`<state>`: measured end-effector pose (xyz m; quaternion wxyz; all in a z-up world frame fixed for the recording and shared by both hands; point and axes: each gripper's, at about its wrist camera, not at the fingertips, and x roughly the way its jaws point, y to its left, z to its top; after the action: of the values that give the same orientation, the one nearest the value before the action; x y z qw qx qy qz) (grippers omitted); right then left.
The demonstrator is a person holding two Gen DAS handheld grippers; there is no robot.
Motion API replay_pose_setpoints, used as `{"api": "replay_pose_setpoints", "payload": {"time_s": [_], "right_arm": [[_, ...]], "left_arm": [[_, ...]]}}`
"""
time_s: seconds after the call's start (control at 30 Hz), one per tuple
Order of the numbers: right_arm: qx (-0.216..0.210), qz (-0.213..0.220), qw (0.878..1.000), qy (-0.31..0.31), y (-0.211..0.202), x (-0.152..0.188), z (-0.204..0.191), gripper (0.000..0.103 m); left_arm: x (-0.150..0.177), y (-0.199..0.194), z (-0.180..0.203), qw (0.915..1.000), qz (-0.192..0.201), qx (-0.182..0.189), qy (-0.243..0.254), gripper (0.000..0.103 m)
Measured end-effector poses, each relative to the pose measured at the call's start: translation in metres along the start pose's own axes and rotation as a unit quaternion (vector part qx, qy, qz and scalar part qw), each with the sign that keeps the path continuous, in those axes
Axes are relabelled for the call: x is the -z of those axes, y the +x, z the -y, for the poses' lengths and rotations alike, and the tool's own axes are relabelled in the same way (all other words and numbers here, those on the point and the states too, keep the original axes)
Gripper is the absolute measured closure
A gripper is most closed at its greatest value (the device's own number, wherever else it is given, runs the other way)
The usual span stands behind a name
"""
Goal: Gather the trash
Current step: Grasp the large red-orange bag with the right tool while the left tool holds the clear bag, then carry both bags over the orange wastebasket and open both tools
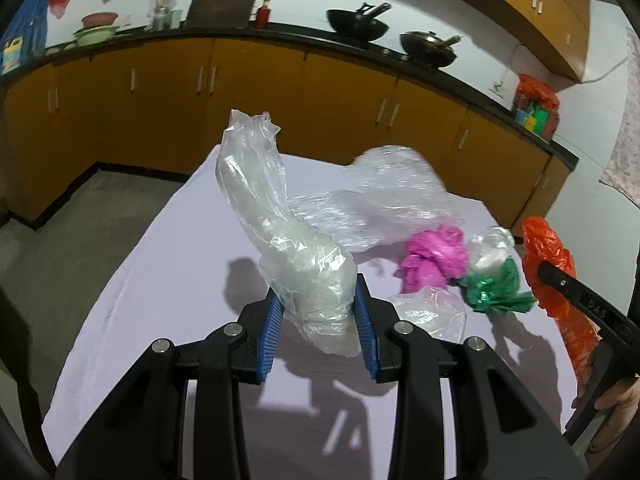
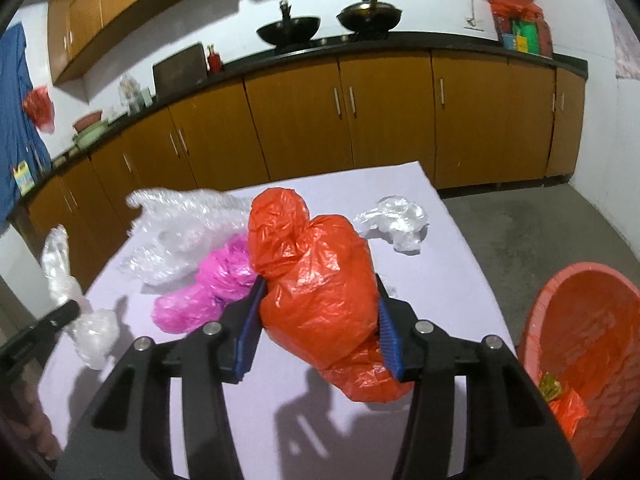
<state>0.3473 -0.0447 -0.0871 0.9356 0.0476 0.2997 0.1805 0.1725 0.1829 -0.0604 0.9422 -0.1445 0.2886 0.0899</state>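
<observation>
My left gripper is shut on a clear plastic bag and holds it above the lilac table. My right gripper is shut on a crumpled orange plastic bag, also lifted off the table; it shows at the right of the left wrist view. On the table lie a pink bag, a green bag, bubble wrap, a small clear bag and a white bag.
An orange-red tub holding some trash stands on the floor right of the table. Brown kitchen cabinets with a dark counter and woks run along the far wall. Grey floor surrounds the table.
</observation>
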Motion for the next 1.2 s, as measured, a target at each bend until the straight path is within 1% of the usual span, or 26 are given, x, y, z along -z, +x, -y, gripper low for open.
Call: {"api": "replay_pose_setpoints", "payload": {"time_s": [0.1, 0.2, 0.37, 0.4, 0.53, 0.6, 0.73, 0.8, 0.93, 1.07, 1.2], "right_arm": [[0.002, 0.017, 1.0, 0.013, -0.022, 0.002, 0.009, 0.054], [0.022, 0.034, 0.999, 0.012, -0.048, 0.009, 0.019, 0.054], [0.082, 0.057, 0.994, 0.038, -0.098, 0.025, 0.053, 0.054], [0.098, 0.065, 0.992, 0.048, -0.113, 0.029, 0.062, 0.054], [0.142, 0.086, 0.984, 0.071, -0.158, 0.045, 0.087, 0.054], [0.164, 0.097, 0.978, 0.084, -0.181, 0.054, 0.098, 0.054], [0.197, 0.107, 0.968, 0.113, -0.214, 0.072, 0.122, 0.054], [0.212, 0.114, 0.962, 0.129, -0.229, 0.081, 0.133, 0.054], [0.237, 0.13, 0.949, 0.164, -0.259, 0.096, 0.156, 0.054], [0.255, 0.14, 0.938, 0.187, -0.274, 0.104, 0.174, 0.054], [0.263, 0.138, 0.933, 0.203, -0.275, 0.109, 0.19, 0.054]], "left_arm": [[-0.001, -0.005, 0.014, 0.9998, 0.004, 0.014, 0.013, 0.068], [-0.002, -0.01, 0.031, 0.9991, 0.007, 0.032, 0.027, 0.068], [0.0, -0.016, 0.073, 0.9957, 0.006, 0.073, 0.058, 0.068], [0.001, -0.017, 0.081, 0.9947, 0.005, 0.081, 0.063, 0.068], [0.008, -0.02, 0.121, 0.9891, -0.005, 0.118, 0.087, 0.068], [0.011, -0.021, 0.143, 0.9849, -0.011, 0.141, 0.1, 0.068], [0.019, -0.025, 0.187, 0.9743, -0.021, 0.184, 0.128, 0.068], [0.025, -0.028, 0.213, 0.967, -0.027, 0.206, 0.148, 0.068], [0.036, -0.028, 0.251, 0.9555, -0.038, 0.237, 0.172, 0.068], [0.045, -0.026, 0.28, 0.9462, -0.045, 0.255, 0.194, 0.068], [0.052, -0.024, 0.303, 0.9377, -0.049, 0.265, 0.219, 0.068]]}}
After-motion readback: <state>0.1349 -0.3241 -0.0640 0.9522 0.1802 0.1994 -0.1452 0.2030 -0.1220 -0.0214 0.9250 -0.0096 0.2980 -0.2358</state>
